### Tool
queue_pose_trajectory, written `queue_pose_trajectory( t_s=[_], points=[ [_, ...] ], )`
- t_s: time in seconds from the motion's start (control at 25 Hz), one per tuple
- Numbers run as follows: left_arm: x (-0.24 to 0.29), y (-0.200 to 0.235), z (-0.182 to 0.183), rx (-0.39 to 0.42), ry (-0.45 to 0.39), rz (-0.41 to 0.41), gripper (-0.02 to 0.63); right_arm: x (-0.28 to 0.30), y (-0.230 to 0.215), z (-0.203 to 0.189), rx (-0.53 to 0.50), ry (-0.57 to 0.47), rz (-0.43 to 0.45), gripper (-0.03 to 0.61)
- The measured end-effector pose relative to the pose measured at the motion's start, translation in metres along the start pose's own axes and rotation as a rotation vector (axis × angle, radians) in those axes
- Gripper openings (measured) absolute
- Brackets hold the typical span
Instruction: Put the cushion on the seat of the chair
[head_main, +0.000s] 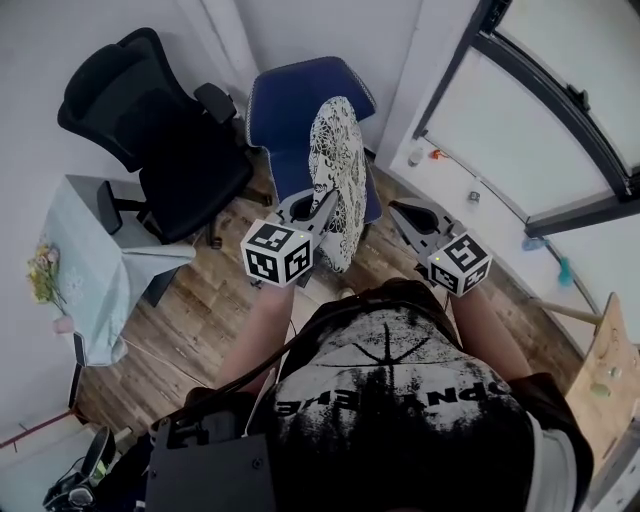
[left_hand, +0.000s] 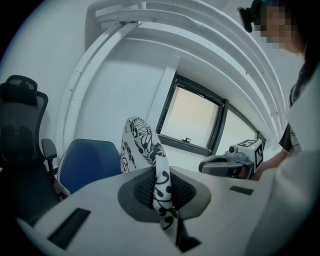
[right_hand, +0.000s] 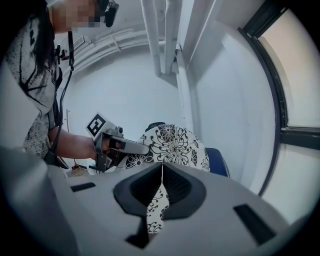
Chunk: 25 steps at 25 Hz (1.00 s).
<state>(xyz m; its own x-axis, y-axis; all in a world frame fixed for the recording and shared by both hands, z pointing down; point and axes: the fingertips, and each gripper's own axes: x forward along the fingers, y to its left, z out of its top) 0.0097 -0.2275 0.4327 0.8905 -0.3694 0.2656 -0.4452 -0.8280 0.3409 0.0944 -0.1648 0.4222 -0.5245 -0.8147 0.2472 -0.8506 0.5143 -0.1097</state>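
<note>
The patterned cushion is held upright in front of the blue chair, above its seat. One edge is pinched in the left gripper's jaws, and the right gripper's jaws are pressed together on the other edge

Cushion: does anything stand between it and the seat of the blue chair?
Nothing visible does. The left gripper holds the cushion upright directly in front of the blue chair, and the cushion itself hides most of the seat.
</note>
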Motion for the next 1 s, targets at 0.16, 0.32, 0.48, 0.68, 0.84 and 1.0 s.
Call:
queue_pose_trajectory(
  t_s=[0.16, 0.32, 0.48, 0.68, 0.84, 1.0],
  points=[
    [0.011, 0.009, -0.005, -0.021, 0.011, 0.000, 0.026, 0.009, -0.006, 0.000, 0.014, 0.002, 0.009, 0.020],
    [0.024, 0.016, -0.011, -0.043, 0.031, 0.000, 0.026, 0.017, -0.018, -0.001, 0.041, 0.004, 0.017, 0.020],
    [0.040, 0.023, -0.011, -0.065, 0.040, 0.009, 0.026, 0.027, -0.037, -0.001, 0.065, 0.009, 0.040, 0.020],
    [0.069, 0.035, -0.015, -0.080, 0.070, 0.034, 0.026, 0.043, -0.070, -0.002, 0.087, 0.035, 0.080, 0.020],
    [0.093, 0.046, -0.018, -0.112, 0.084, 0.048, 0.026, 0.053, -0.091, -0.004, 0.096, 0.055, 0.107, 0.020],
    [0.115, 0.061, -0.026, -0.155, 0.099, 0.061, 0.026, 0.063, -0.112, -0.012, 0.102, 0.081, 0.116, 0.020]
  ],
)
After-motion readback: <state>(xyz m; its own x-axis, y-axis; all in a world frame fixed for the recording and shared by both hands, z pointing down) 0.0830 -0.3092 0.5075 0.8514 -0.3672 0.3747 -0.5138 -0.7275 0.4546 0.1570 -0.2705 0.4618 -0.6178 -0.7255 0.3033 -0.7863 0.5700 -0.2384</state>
